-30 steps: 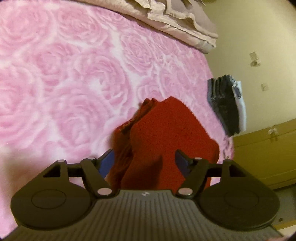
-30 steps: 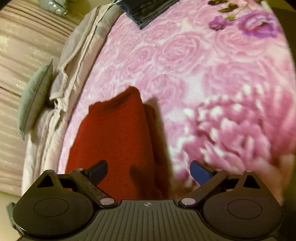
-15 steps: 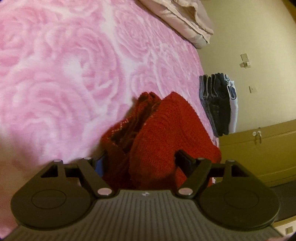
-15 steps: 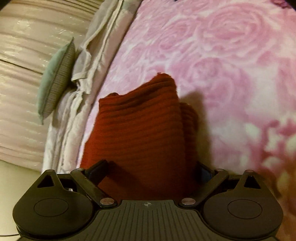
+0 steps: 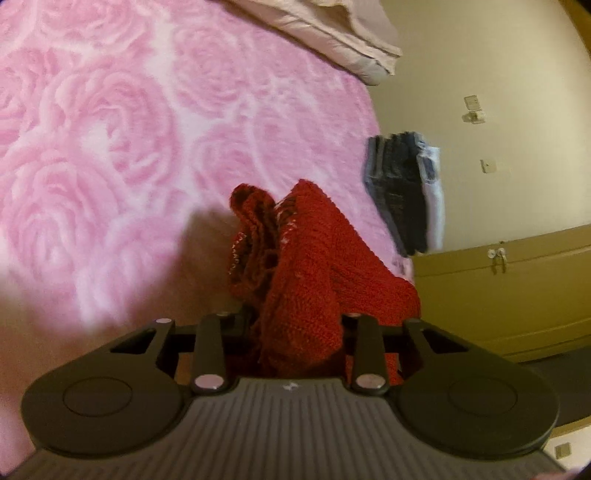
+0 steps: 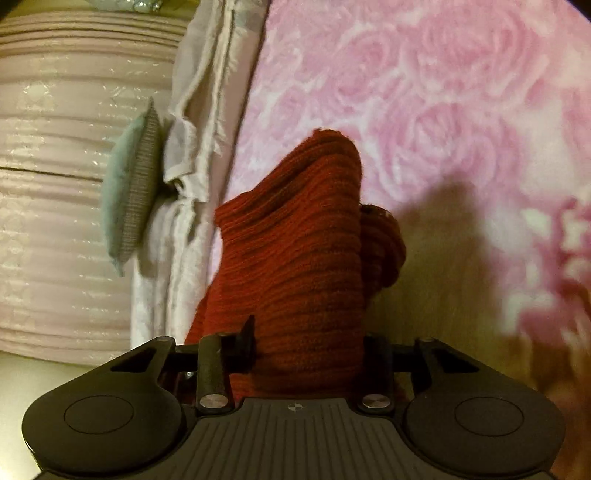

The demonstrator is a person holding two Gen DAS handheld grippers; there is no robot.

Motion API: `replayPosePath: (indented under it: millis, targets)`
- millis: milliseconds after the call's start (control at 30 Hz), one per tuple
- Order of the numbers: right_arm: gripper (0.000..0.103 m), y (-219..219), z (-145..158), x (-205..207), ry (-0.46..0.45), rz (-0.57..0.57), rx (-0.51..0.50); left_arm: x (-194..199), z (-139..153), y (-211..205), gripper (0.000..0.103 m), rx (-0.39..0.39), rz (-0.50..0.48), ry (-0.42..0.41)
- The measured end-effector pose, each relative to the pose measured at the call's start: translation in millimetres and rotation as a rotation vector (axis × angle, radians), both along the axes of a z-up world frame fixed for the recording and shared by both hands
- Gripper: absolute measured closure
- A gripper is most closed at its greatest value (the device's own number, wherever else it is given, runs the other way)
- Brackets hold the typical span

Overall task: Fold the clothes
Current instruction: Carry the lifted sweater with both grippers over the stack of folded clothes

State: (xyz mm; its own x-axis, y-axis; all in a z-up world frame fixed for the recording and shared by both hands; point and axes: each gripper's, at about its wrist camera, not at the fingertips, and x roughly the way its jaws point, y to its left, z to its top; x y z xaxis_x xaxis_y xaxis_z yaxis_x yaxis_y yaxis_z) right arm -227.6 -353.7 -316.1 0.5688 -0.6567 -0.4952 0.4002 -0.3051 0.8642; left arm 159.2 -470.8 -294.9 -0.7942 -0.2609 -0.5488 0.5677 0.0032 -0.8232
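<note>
A folded red knit sweater [image 5: 314,266] lies on the pink rose-patterned bed cover [image 5: 110,129]. My left gripper [image 5: 295,325] is shut on one end of the sweater, with the knit bunched between its fingers. In the right wrist view the same sweater [image 6: 303,251] fills the middle, and my right gripper [image 6: 310,339] is shut on its other end. The fingertips of both grippers are buried in the cloth. The sweater looks lifted a little off the cover, with a shadow beside it.
A stack of folded dark clothes [image 5: 402,192] sits at the bed's far edge near the wall. Beige bedding [image 5: 332,33] lies at the head of the bed. A grey-green cushion [image 6: 129,192] leans on the quilted headboard [image 6: 55,184]. A wooden cabinet [image 5: 498,288] stands beside the bed.
Both grippers moved down onto the sweater's ends and closed on them from open. The sweater has bunched up and risen slightly.
</note>
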Motion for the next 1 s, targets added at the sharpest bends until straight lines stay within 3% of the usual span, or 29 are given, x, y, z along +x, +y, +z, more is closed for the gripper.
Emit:
replayPosePath:
  millis: [267, 433, 733, 867, 1000]
  targets:
    - [0.065, 70, 107, -15, 0.006, -0.026, 0.001, -26, 103, 66, 0.075, -0.033, 0.004, -0.003]
    - [0.065, 83, 138, -65, -0.009, -0.017, 0.030, -78, 128, 80, 0.075, -0.021, 0.018, 0.022]
    - [0.065, 34, 178, -221, 0.014, 0.047, -0.036, -241, 163, 55, 0.075, -0.103, 0.111, 0.066]
    - [0.065, 2, 207, -294, 0.036, 0.050, -0.091, -304, 185, 27, 0.075, -0.153, 0.124, 0.096]
    - [0.065, -26, 232, -338, 0.048, 0.017, -0.141, -352, 211, -16, 0.075, -0.212, 0.098, 0.093]
